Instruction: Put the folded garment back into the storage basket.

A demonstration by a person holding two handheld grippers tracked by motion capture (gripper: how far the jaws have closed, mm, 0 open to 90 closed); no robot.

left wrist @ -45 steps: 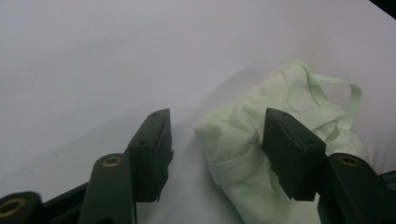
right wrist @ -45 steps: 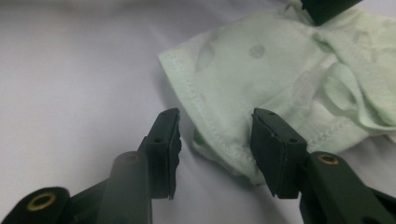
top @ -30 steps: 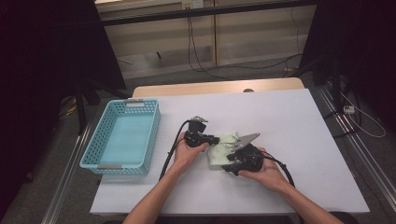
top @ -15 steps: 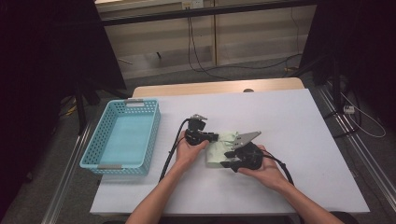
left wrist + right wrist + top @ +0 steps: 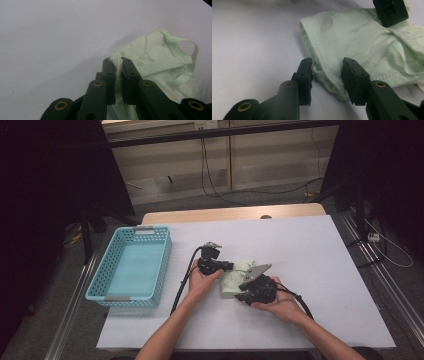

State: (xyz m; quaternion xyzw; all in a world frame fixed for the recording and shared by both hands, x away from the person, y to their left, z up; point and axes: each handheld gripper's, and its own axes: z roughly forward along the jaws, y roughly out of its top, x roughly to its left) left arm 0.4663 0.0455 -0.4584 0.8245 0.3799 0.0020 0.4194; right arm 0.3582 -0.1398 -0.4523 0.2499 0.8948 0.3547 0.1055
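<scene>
A pale green cloth garment [image 5: 234, 279] lies crumpled at the middle of the white table [image 5: 310, 250]. My left gripper [image 5: 229, 266] is at its far-left edge, shut on a raised fold of the cloth [image 5: 160, 60], as the left gripper view [image 5: 118, 64] shows close up. My right gripper [image 5: 241, 291] sits at the cloth's near side. Its jaws stand open around a hemmed edge of the cloth [image 5: 352, 37], which lies between them [image 5: 327, 71] without being pinched. A black part of the left gripper [image 5: 390, 11] rests on the cloth farther off.
A light blue plastic basket [image 5: 107, 272] stands on the table's left side. Both forearms come in from the near edge. Black cables trail from each gripper across the table. Dark stands and floor cables lie beyond the far edge.
The right gripper has edged a little left and in toward the cloth's near side. The left gripper has kept its hold with hardly any movement.
</scene>
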